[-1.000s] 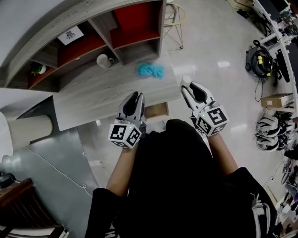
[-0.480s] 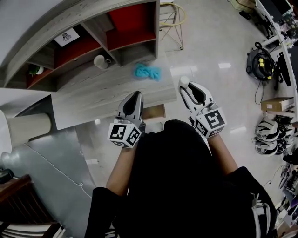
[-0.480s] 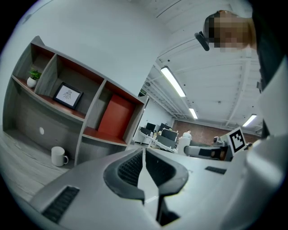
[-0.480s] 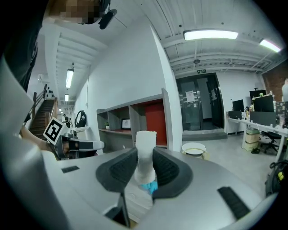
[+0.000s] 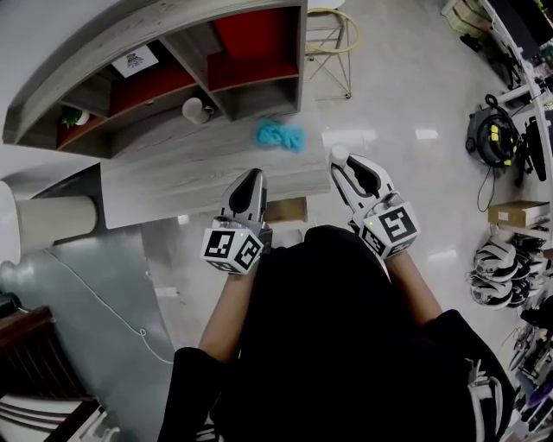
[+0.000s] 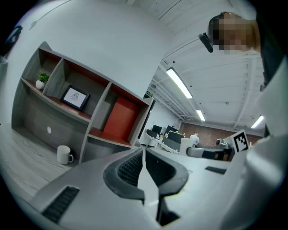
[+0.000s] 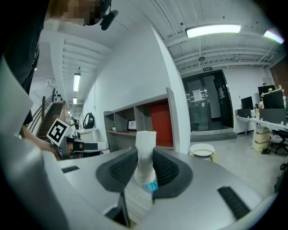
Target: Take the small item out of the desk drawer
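Observation:
In the head view my right gripper (image 5: 340,162) is shut on a small white item (image 5: 340,154), held in the air past the right end of the wooden desk (image 5: 173,177). The right gripper view shows the item (image 7: 145,150) as a white upright piece with a blue bit at its base, pinched between the pads of that gripper (image 7: 145,165). My left gripper (image 5: 251,179) hangs over the desk's front edge, shut and empty, its jaws (image 6: 144,162) touching. Below the desk edge the small drawer (image 5: 286,210) stands pulled out.
A blue cloth (image 5: 279,135) lies on the desk near its right end. A white mug (image 5: 193,110) stands at the foot of the grey and red shelf unit (image 5: 216,60). A round stool (image 5: 331,26) stands on the floor beyond; gear and helmets (image 5: 497,259) lie at the right.
The head view has shifted slightly. My right gripper has drifted a little left with the white item still in it. The left gripper has hardly moved.

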### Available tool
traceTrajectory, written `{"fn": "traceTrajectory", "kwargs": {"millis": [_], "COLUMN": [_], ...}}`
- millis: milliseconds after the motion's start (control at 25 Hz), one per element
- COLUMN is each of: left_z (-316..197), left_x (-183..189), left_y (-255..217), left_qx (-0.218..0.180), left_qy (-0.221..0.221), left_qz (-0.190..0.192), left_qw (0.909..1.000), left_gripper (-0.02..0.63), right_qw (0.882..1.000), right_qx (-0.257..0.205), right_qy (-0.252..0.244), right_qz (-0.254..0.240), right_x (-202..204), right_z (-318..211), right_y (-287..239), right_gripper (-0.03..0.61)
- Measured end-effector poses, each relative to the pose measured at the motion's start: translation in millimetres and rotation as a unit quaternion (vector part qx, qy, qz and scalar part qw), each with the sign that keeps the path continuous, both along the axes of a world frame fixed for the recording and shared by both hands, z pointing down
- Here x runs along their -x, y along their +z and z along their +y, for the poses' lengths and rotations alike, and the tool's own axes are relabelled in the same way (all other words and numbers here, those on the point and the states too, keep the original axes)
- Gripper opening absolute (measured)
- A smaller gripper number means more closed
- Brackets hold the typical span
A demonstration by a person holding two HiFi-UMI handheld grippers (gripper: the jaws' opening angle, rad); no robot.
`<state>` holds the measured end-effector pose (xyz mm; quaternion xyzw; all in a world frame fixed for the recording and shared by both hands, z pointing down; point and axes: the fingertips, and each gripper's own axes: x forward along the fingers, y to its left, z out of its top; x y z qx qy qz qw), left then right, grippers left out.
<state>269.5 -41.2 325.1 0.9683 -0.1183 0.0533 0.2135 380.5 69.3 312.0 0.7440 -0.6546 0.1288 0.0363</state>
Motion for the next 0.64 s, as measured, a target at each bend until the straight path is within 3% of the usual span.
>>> {"fn": "traceTrajectory", "kwargs": {"millis": [400,640], "left_z": [10.9,10.1], "left_x": [4.7,3.3], "left_y": [3.9,8.7], "left_qx": [-0.032,-0.026], "left_qy": [-0.022,-0.031], "left_qz": [-0.025,-0.029], "left_qw": [0.9989,0.9988], "left_gripper": [0.025,0.025], "right_qw": [0.999,0.999], "right_qx": [0.013,0.012], "right_qy": [-0.037,-0.051], "right_qz": [0.021,0.010], "right_x": [0.3,-0.9], "right_z": [-1.5,-9.8], "right_y": [17.4,23.3], "right_gripper": [0.107,0.107]}}
